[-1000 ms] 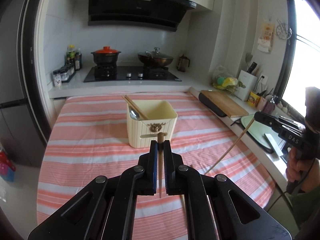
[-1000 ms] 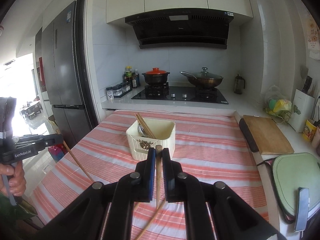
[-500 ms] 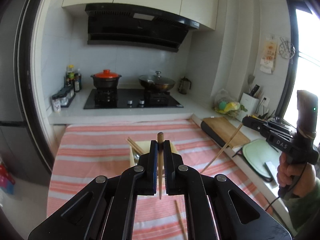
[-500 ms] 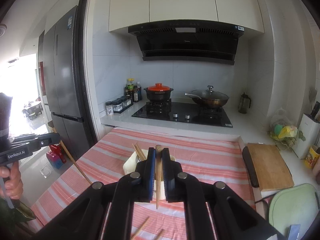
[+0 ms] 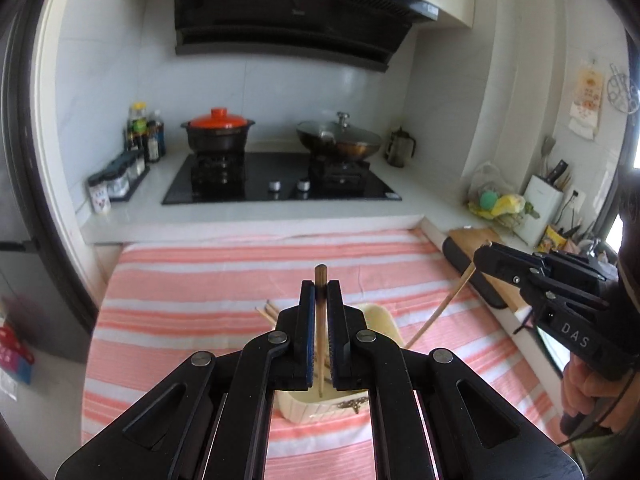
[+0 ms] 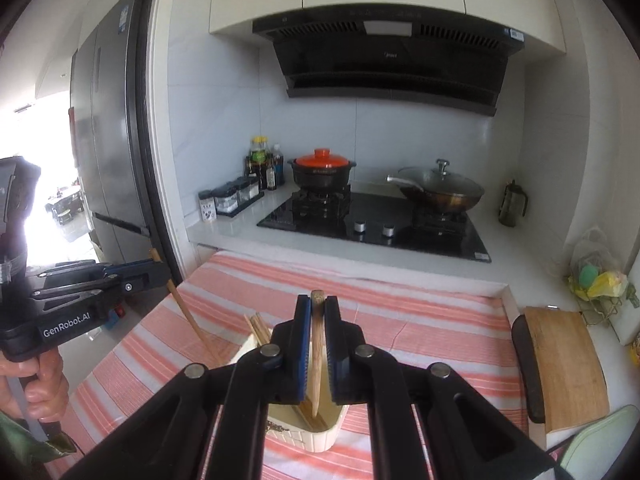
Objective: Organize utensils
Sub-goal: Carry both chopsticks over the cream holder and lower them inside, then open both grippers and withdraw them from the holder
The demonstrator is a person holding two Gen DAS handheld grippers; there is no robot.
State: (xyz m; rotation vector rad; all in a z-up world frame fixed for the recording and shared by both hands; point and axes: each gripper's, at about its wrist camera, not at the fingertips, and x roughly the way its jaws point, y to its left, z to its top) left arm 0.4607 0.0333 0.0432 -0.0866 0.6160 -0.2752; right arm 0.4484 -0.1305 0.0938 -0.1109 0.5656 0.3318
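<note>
1. The step in hand appears to be the delivery of two chopsticks into the cream utensil holder (image 5: pixel 380 322), which stands on the striped tablecloth (image 5: pixel 200 280) in front of the stove (image 5: pixel 280 182). Each hand brings one stick over the holder's mouth.

2. The left gripper (image 5: pixel 320 336) is pressed together on its chopstick (image 5: pixel 321 280), pinching it between the blue pads. The dark blunt end sticks out past the fingertips, and the pale tip points down into the holder's opening, so the long axis runs along the fingers, steeply downward.

3. The right gripper (image 6: pixel 316 340) likewise pinches its chopstick (image 6: pixel 316 336). The blunt end shows above the jaws and the tapered tip hangs inside the holder (image 6: pixel 320 436), just beside the chopsticks already leaning there (image 6: pixel 260 328).

4. From the left wrist view, the right-hand stick slants down from the other gripper toward the holder; from the right wrist view, the left-hand stick slants in the same way from the opposite side.

5. The next move probably calls for lowering each tip further inside the rim and only then spreading the jaws, so both sticks slide in and lean with the others rather than bounce out onto the cloth.
</note>
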